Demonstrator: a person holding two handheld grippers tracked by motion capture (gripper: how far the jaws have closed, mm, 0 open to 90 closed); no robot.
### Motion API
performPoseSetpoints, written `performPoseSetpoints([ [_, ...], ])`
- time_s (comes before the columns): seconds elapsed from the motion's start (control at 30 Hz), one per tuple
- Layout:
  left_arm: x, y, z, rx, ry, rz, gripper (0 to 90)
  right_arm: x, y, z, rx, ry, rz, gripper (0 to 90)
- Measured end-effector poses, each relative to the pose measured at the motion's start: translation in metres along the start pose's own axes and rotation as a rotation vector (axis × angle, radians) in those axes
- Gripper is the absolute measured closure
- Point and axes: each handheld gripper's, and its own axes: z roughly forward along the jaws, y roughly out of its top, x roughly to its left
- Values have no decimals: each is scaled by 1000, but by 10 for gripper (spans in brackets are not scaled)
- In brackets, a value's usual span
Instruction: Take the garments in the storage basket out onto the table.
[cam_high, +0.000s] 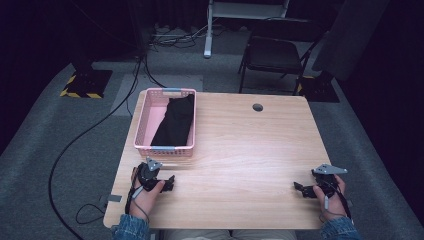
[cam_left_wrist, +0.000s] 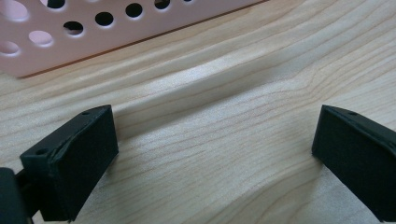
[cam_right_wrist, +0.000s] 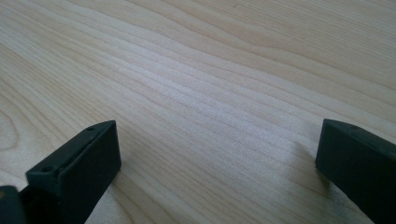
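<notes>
A pink perforated basket (cam_high: 144, 120) stands on the left part of the wooden table (cam_high: 240, 150), with a black cloth (cam_high: 175, 121) lying in it. My left gripper (cam_high: 169, 183) rests on the table just in front of the basket, held in a hand. Its jaws stand wide apart over bare wood, and the left gripper (cam_left_wrist: 215, 154) has the basket's wall (cam_left_wrist: 60, 42) close ahead at upper left. My right gripper (cam_high: 302, 188) lies near the front right of the table, jaws pointing left. The right gripper (cam_right_wrist: 217, 158) is open over bare wood.
A round cable hole (cam_high: 257, 107) sits near the table's far edge. Beyond the table stand a black folding chair (cam_high: 277, 52) and a white desk leg (cam_high: 208, 30). Cables (cam_high: 95, 125) run across the grey carpet at left.
</notes>
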Motion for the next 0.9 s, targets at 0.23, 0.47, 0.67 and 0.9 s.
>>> performPoseSetpoints([
  [0.23, -1, 0, 0, 1, 6, -7, 0, 0, 0, 0, 0, 0, 0, 0],
  [0.47, -1, 0, 0, 0, 8, -10, 0, 0, 0, 0, 0, 0, 0, 0],
  [0.67, -1, 0, 0, -1, 9, -14, 0, 0, 0, 0, 0, 0, 0, 0],
  [0.9, -1, 0, 0, -2, 9, -16, 1, 0, 0, 0, 0, -3, 3, 0],
])
